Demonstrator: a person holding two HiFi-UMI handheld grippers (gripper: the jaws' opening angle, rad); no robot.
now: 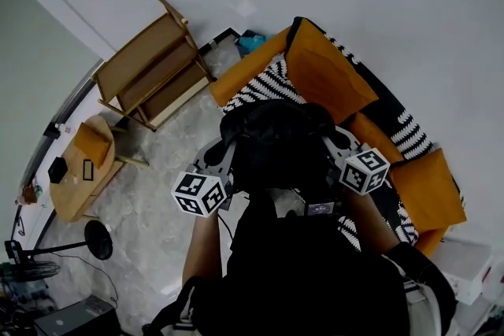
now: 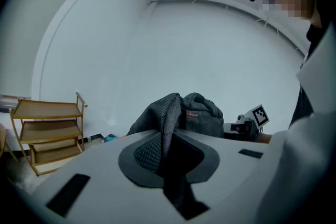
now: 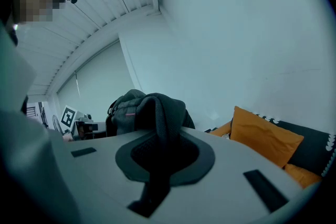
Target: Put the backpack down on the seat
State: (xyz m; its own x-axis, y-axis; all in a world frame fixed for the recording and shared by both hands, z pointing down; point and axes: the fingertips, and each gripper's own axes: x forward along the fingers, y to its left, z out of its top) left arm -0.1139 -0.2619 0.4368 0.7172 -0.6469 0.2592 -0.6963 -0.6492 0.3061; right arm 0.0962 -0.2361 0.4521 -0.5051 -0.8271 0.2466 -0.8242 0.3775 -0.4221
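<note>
Mesh strap, dark grey, is pinched in the left gripper; its jaws stand narrow with the webbing running through the gap. The right gripper is the same, closed down on the other strap.

The backpack is slung between the two grippers, its bulk just ahead of both jaws. Whether its base touches anything is hidden by the bag itself.

Beneath and just beyond the grippers is the striped seat of the sofa. Orange cushions stand beyond the right gripper. A wooden shelf is well off to the left gripper's outer side.

Step in hand, as I judge it: carry done, bag held over the front of the seat, set-down not yet made.

Next move calls for lowering both grippers evenly, slightly forward so the base lands on the stripes and short of the cushions. The jaws should open only once the straps go slack.
</note>
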